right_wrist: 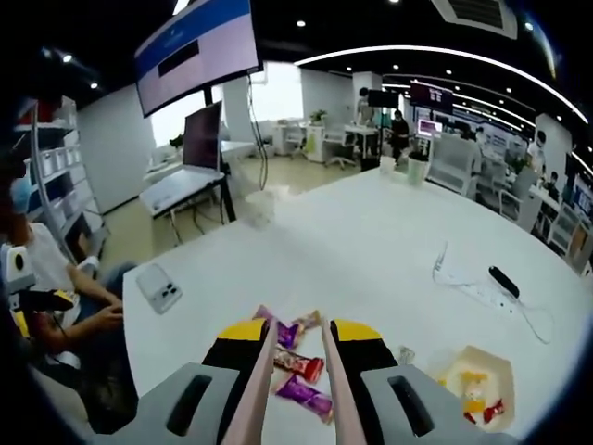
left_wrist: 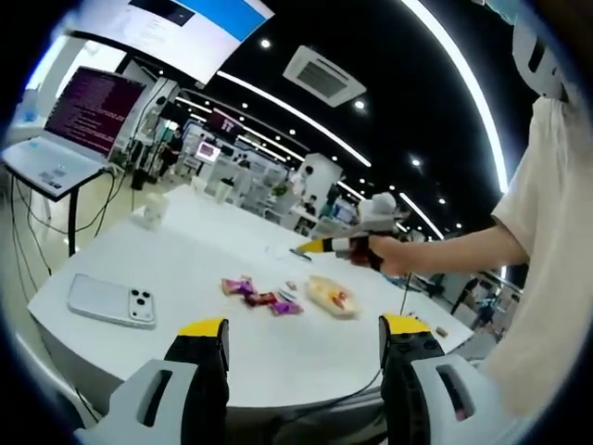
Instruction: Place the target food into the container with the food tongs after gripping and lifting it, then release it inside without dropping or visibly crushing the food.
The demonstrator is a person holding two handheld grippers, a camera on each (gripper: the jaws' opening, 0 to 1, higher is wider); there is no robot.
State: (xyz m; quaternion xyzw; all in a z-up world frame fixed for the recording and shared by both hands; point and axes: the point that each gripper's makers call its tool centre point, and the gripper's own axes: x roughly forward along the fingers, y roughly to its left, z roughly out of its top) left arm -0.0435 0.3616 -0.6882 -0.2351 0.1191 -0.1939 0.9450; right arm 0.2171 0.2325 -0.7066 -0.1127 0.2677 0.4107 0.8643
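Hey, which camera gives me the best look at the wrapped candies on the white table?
The right gripper view: the candies lie close below the camera, between the tongs that the right tool holds, so their purple and red wrappers are clear. In the left gripper view the candies are small and far off, beside the container.

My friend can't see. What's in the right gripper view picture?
The right gripper holds pink food tongs above wrapped candies on a white table. A container with food sits to the right, a phone to the left, and a power strip farther back.
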